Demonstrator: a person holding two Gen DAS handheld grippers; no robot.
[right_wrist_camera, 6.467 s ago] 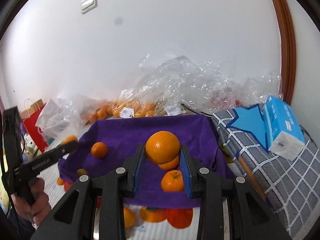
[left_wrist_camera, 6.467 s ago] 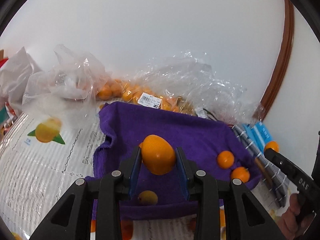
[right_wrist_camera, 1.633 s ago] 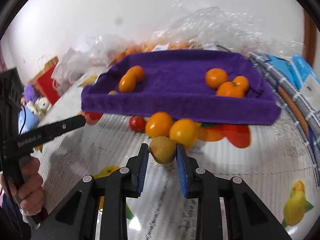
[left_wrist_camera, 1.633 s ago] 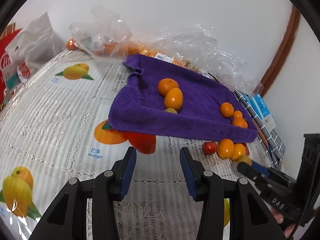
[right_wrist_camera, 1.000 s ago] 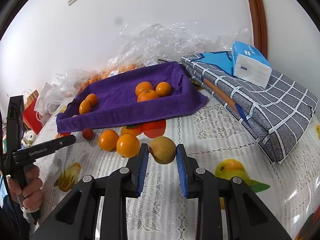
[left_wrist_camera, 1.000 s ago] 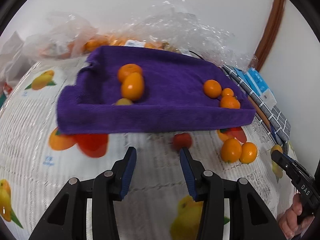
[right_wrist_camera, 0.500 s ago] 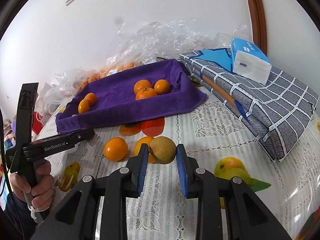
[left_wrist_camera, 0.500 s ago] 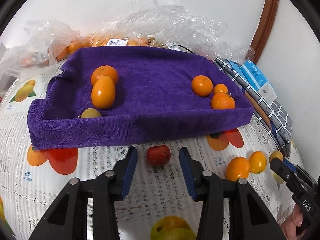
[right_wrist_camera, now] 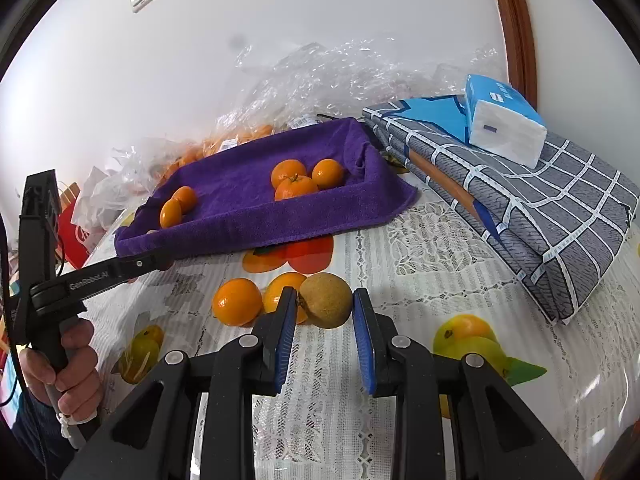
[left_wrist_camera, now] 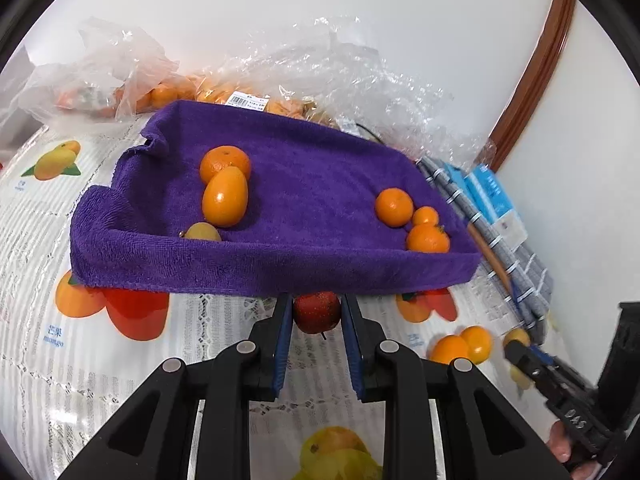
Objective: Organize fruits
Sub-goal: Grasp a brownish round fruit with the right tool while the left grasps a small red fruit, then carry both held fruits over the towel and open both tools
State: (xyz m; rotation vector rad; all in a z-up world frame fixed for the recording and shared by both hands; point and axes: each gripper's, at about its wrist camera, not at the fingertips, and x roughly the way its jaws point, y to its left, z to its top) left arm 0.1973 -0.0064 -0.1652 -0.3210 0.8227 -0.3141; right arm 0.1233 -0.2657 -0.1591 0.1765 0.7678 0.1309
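A purple towel tray (left_wrist_camera: 280, 268) (right_wrist_camera: 280, 220) holds several oranges, an oval orange fruit (left_wrist_camera: 225, 197) and a brownish-yellow fruit (left_wrist_camera: 202, 232). My left gripper (left_wrist_camera: 316, 312) is shut on a small red fruit (left_wrist_camera: 317, 311) just in front of the tray's near wall. My right gripper (right_wrist_camera: 325, 304) is shut on a brown round fruit (right_wrist_camera: 326, 300) above the tablecloth, right of two loose oranges (right_wrist_camera: 237, 301) (right_wrist_camera: 282, 288). Those oranges also show in the left wrist view (left_wrist_camera: 450, 349), beside the right gripper's tip.
Clear plastic bags (left_wrist_camera: 340, 76) with more oranges lie behind the tray. A folded grey checked cloth (right_wrist_camera: 540, 208) with a blue tissue pack (right_wrist_camera: 502, 120) lies to the right. The tablecloth (right_wrist_camera: 420, 240) is white lace with printed fruit. The wall stands close behind.
My left gripper moved forward and closed on the red fruit, which now sits between its fingers. My right gripper kept hold of the brown fruit and hardly moved.
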